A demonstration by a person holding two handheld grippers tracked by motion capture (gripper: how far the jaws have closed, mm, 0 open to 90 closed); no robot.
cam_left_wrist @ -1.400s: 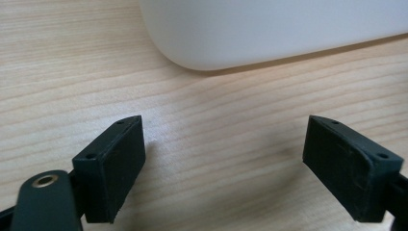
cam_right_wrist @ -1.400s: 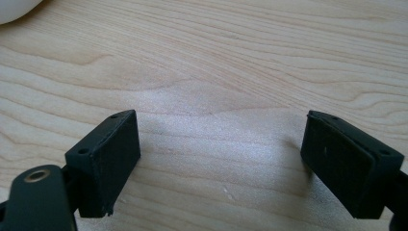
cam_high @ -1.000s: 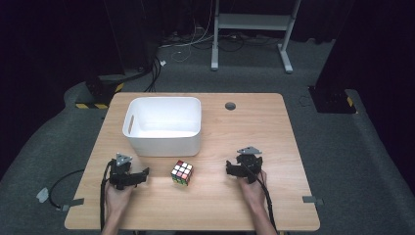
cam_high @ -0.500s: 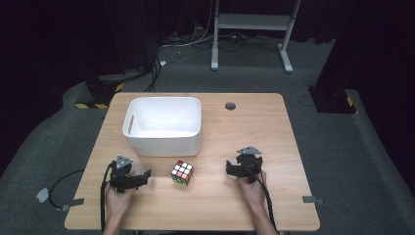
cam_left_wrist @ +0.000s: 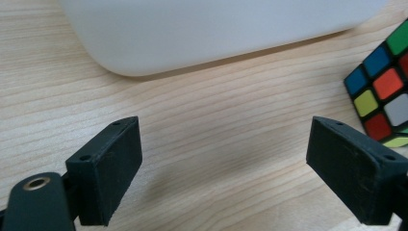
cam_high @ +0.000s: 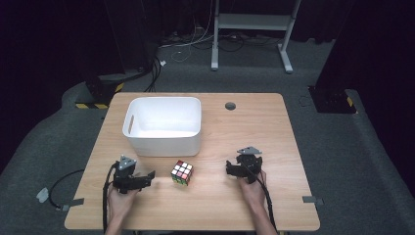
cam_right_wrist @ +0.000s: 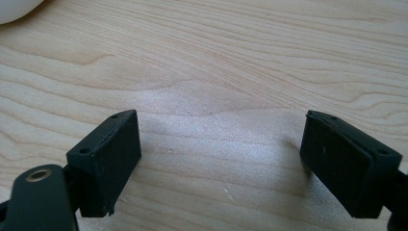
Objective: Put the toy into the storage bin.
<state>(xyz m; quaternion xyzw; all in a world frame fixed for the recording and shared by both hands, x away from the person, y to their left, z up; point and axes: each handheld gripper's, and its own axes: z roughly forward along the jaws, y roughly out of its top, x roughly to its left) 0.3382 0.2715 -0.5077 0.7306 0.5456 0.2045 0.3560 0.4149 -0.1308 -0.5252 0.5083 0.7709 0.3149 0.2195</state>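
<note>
A scrambled Rubik's cube (cam_high: pixel 181 172) sits on the wooden table (cam_high: pixel 274 127), just in front of a white plastic bin (cam_high: pixel 161 125). My left gripper (cam_high: pixel 148 177) lies to the cube's left with its jaws pointing at it. Those jaws have just been opening and hold nothing. In the left gripper view the gripper (cam_left_wrist: pixel 226 168) is open over bare wood, with the cube (cam_left_wrist: pixel 380 94) at the right edge and the bin's wall (cam_left_wrist: pixel 216 33) ahead. My right gripper (cam_high: pixel 230 169) rests to the cube's right, also open (cam_right_wrist: pixel 221 163) and holding nothing.
A dark cable grommet (cam_high: pixel 230 105) is set into the table's far side. The bin's corner (cam_right_wrist: pixel 14 8) shows at the top left of the right gripper view. Cables trail from both grippers off the front edge. A metal stand (cam_high: pixel 249 29) is on the floor beyond the table.
My left gripper has edged slightly toward the cube. The right hand, the cube and the bin have not moved.
</note>
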